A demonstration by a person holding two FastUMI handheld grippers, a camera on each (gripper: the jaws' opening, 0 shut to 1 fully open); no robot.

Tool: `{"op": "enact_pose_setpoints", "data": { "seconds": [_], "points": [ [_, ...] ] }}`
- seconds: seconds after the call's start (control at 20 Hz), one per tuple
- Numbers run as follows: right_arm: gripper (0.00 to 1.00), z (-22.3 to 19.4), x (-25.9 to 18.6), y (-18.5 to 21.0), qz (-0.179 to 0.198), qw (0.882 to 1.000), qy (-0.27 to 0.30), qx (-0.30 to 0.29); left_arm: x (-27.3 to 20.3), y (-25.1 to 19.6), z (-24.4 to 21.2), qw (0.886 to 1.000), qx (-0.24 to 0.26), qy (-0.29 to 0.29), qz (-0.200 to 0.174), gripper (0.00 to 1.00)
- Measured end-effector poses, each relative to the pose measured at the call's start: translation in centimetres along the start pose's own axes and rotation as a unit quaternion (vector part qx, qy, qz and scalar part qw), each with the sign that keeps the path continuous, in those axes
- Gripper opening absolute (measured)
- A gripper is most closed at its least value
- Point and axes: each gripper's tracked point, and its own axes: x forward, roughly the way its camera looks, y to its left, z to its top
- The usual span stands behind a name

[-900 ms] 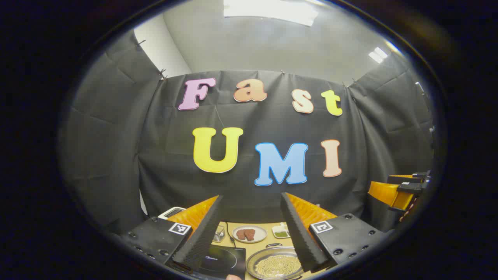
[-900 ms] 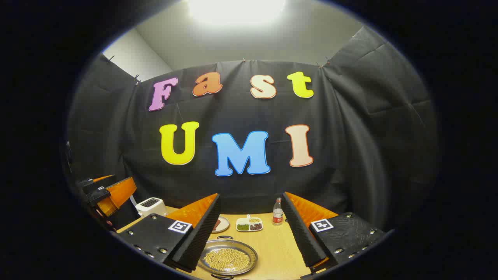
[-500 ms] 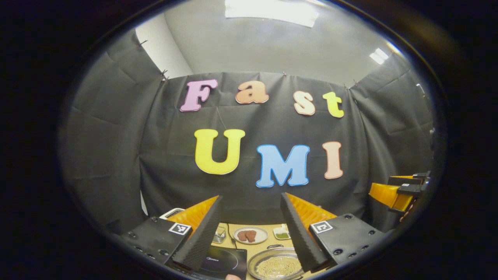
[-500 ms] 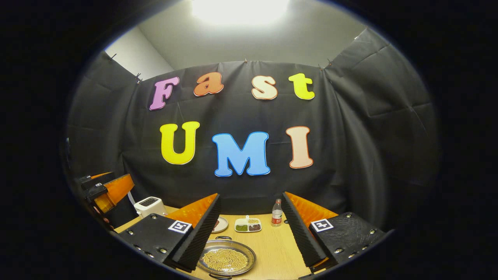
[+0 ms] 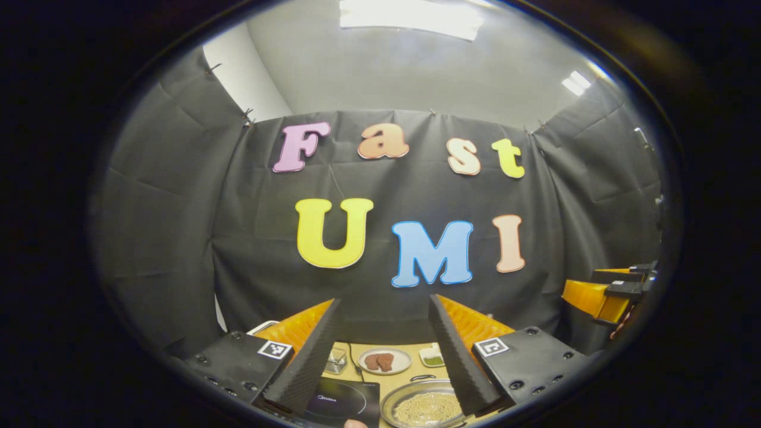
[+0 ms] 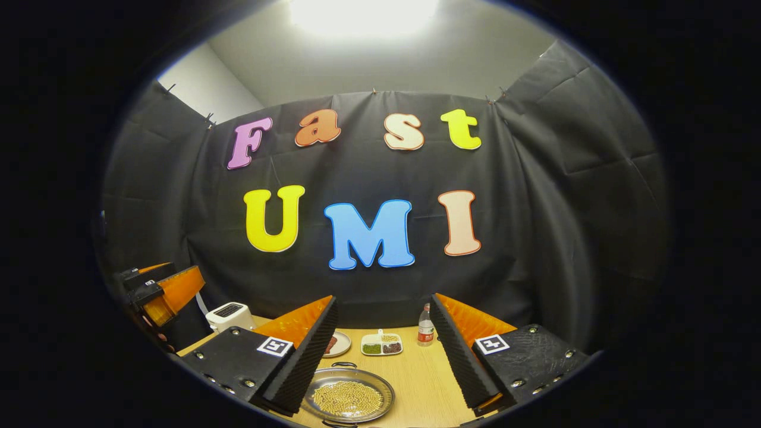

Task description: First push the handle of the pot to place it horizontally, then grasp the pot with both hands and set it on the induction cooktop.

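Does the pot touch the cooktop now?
Apart. The left gripper view shows a strip of wooden table between the pot rim and the edge of the cooktop.

A wrinkled black cloth wall (image 6: 535, 196) wraps the booth from nine to three o'clock, pinned along its top edge. Above it, at twelve o'clock, rises a plain pale grey wall (image 5: 416, 77) under a bright rectangular ceiling light (image 5: 410, 15). At six o'clock lies a light wooden tabletop (image 6: 416, 380)
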Motion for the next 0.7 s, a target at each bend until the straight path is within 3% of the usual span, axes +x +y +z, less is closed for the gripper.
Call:
{"op": "enact_pose_setpoints", "data": {
  "seconds": [0.55,0.7],
  "points": [
    [0.95,-3.7,1.0,1.3,0.018,0.998,0.064,0.000,0.0,1.0,-2.2,1.000,0.000,0.023,0.003,0.96],
    [0.81,-4.9,1.1,1.7,0.021,0.996,0.089,-0.003,0.3,1.3,-2.7,1.000,-0.001,0.029,0.004,0.96]
  ]
}}
